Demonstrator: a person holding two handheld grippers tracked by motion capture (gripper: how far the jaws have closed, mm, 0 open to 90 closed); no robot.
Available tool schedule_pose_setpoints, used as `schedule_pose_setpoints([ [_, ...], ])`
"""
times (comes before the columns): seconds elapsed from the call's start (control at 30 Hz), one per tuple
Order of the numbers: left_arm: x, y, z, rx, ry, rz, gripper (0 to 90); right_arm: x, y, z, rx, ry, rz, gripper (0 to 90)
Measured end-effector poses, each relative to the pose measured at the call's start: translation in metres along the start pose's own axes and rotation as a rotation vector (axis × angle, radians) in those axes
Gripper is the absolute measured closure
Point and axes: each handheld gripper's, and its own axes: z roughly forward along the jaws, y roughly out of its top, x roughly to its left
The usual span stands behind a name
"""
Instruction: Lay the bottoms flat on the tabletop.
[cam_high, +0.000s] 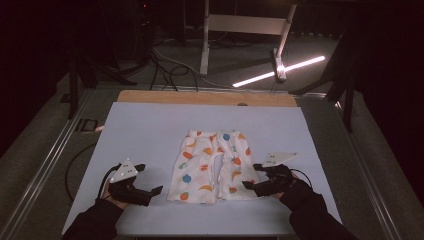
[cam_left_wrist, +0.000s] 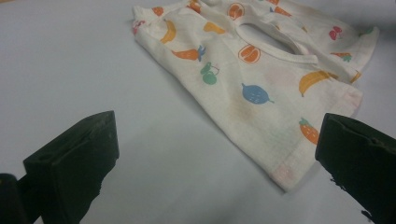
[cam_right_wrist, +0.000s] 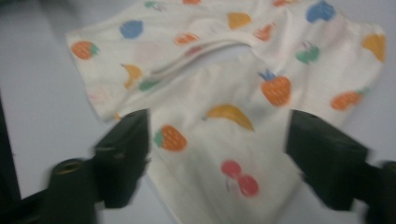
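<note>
Table (cam_high: 150, 125), pale lavender-grey top with a wooden strip along the far edge: it is bearing every item listed below.

Shorts (cam_high: 212, 165), white cloth printed with fruit in orange, blue, green and red: they are lying flat near the middle of the table, a little toward the near edge, waistband at the far side and leg hems pointing toward the person. In the left gripper view the shorts (cam_left_wrist: 261, 79) are spreading across the upper right, one hem corner lying ahead of the jaws. In the right gripper view the shorts (cam_right_wrist: 224, 79) are lying under and beyond the jaws.

Left gripper (cam_high: 150, 192), black, grey plate on top: it is sitting left of the shorts, apart from them, jaws standing spread with bare table between them.

Right gripper (cam_high: 248, 185), black, grey plate on top: it is hovering at the shorts' right leg hem, jaws standing wide apart, pinching nothing, printed cloth showing between them.
</note>
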Motion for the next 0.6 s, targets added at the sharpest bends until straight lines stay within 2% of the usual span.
schedule_pose_setpoints([
  [0.03, 0.000, 0.000, 0.000, -0.002, 0.001, -0.002, 0.2, 0.001, 0.002, 0.002, -0.005, 0.003, -0.003, 14.2],
  [0.23, 0.000, 0.000, -0.001, -0.005, 0.001, 0.001, 0.2, 0.006, 0.013, 0.011, -0.013, 0.011, -0.006, 12.7],
  [0.43, 0.000, 0.000, -0.002, -0.008, 0.001, -0.001, 0.2, 0.026, 0.025, 0.025, -0.025, 0.015, -0.044, 34.1],
  [0.57, 0.001, 0.000, -0.002, -0.009, 0.001, -0.002, 0.2, 0.039, 0.023, 0.039, 0.000, 0.089, -0.076, 50.6],
  [0.6, 0.001, 0.000, -0.002, -0.009, 0.001, -0.002, 0.2, 0.042, 0.022, 0.043, 0.014, 0.100, -0.083, 51.9],
])
